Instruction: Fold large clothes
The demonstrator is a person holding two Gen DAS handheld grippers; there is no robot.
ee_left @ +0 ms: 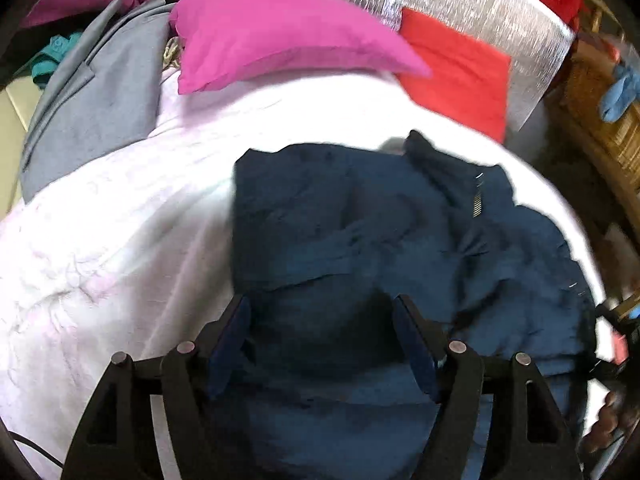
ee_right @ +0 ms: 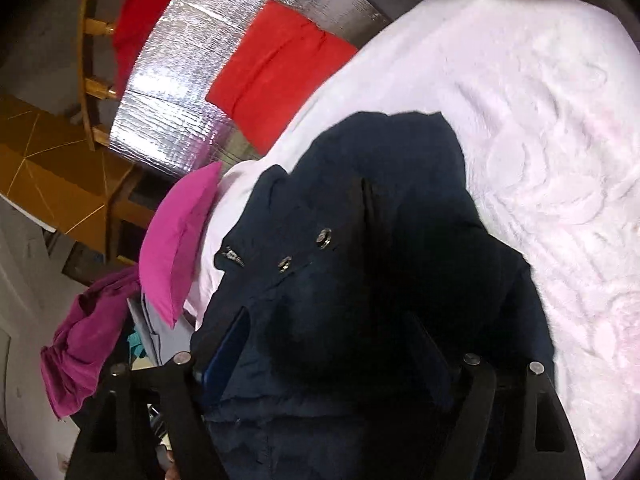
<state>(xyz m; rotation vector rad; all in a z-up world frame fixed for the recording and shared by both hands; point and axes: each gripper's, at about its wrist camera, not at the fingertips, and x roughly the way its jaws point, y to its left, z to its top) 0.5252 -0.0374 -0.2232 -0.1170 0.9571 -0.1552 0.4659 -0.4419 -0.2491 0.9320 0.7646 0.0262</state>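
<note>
Left gripper [ee_left: 322,332]: jaws spread wide, hovering above the near hem of the navy jacket [ee_left: 360,240], gripping nothing. The jacket lies crumpled on the white quilt [ee_left: 100,240], magenta pillow [ee_left: 280,32] at twelve o'clock. Right gripper [ee_right: 328,344]: jaws likewise apart over the jacket's snap-fastened placket, at eleven o'clock. Step judged: spreading before folding. Next move calls for pinching an edge and pulling flat.

The jacket [ee_left: 360,240] is dark navy blue with silver snaps [ee_right: 323,237]. The bedcover [ee_left: 100,248] is white with a faint pink tint. One pillow [ee_left: 272,32] is bright magenta, another cushion [ee_left: 456,76] red. The foil sheet [ee_left: 472,12] is shiny silver. A folded garment [ee_left: 96,108] is grey-blue.
</note>
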